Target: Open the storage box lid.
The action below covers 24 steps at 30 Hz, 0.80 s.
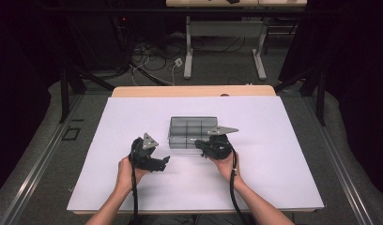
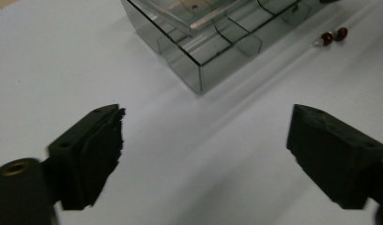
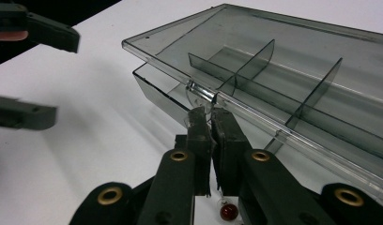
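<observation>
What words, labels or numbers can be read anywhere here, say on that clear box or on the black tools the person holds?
None can be read.
Clear compartment box: bare smoked plastic, no label or print.
Left gripper and right gripper: plain black jaws with brass fittings, no marking.
White table sheet: blank.
Small red beads: unmarked.
Gear in the dark background: too small and dim to read.

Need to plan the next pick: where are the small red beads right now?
In the left gripper view, the red beads lie on the white table at upper right, just beside the clear compartment box.
</observation>
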Motion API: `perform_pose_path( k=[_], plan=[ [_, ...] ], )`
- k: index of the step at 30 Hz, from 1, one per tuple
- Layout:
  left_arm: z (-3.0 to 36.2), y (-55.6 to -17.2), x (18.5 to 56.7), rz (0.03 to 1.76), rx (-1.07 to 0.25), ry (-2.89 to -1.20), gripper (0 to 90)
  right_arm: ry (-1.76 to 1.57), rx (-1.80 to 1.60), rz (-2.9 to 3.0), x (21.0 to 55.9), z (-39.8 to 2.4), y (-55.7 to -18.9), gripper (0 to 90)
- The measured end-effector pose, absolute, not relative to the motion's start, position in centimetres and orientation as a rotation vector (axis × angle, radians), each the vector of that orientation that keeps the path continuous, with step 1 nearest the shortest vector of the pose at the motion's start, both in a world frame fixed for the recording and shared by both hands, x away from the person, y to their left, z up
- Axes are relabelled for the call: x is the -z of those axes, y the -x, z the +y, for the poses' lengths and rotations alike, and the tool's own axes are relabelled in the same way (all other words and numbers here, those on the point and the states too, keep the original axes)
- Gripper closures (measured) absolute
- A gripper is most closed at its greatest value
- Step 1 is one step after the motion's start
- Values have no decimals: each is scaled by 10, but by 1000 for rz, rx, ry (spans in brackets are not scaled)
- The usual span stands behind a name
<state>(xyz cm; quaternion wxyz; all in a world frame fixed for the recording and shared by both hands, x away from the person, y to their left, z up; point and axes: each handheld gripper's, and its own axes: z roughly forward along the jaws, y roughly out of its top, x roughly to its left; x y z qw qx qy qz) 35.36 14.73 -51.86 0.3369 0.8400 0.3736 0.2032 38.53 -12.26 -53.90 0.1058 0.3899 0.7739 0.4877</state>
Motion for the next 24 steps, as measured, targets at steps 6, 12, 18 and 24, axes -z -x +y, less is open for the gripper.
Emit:
perform_pose_path(
  k=[6,12,18,24],
  plan=[
    [137,-368,516,991,-575,-2154,304,-1148,-1434,2288,539,-122,-386,864],
    [129,-379,520,996,-600,-2164,460,-1148,-1438,2281,538,-123,-385,864],
    [126,-385,523,991,-605,-2154,545,-1145,-1435,2279,538,-123,-385,865],
    [119,-384,524,956,-620,-2138,607,-1143,-1432,2284,537,-123,-385,866]
  ],
)
